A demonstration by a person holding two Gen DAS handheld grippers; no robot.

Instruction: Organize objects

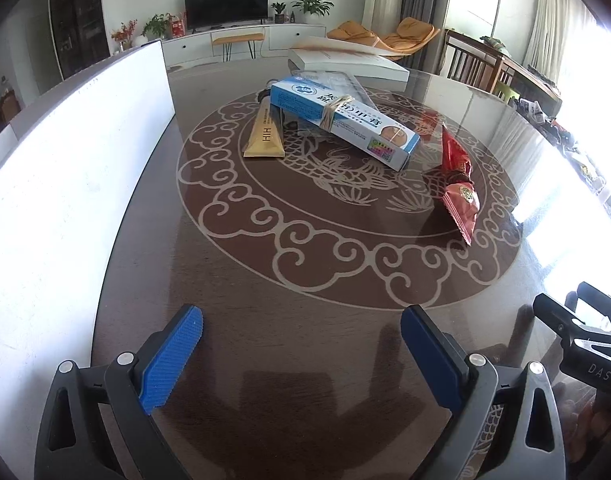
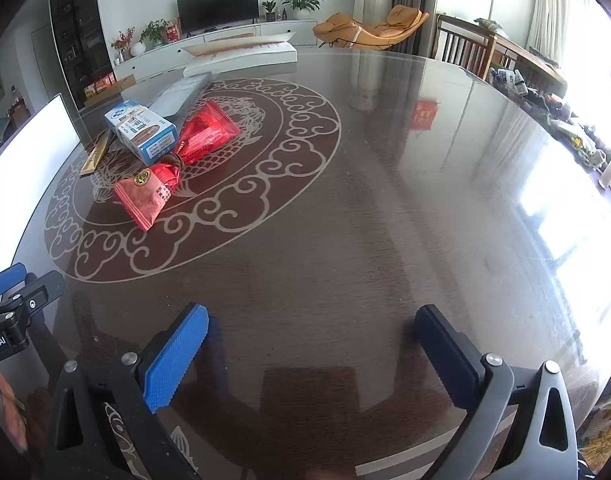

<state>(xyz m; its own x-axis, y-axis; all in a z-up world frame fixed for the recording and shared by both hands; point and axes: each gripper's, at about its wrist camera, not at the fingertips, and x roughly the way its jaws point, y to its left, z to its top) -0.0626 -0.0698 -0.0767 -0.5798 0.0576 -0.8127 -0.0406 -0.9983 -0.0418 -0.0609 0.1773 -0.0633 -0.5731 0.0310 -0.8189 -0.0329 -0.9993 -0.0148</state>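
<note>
dark glossy round table (image 1: 305, 360) carries a blue-and-white cardboard box (image 1: 341, 122), gold sachet (image 1: 265, 134) and red foil packets (image 1: 457, 176) mid-table; left gripper (image 1: 301, 354) and right gripper (image 2: 311, 354) hover wide open, empty. nothing grasped yet; next, probably reach forward to the pile.

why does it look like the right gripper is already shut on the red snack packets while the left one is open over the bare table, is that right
Not quite. The right gripper is open and holds nothing; the red snack packets lie apart from it on the table, beside the blue and white box. The right wrist view shows this. The left gripper is indeed open over bare table.
</note>
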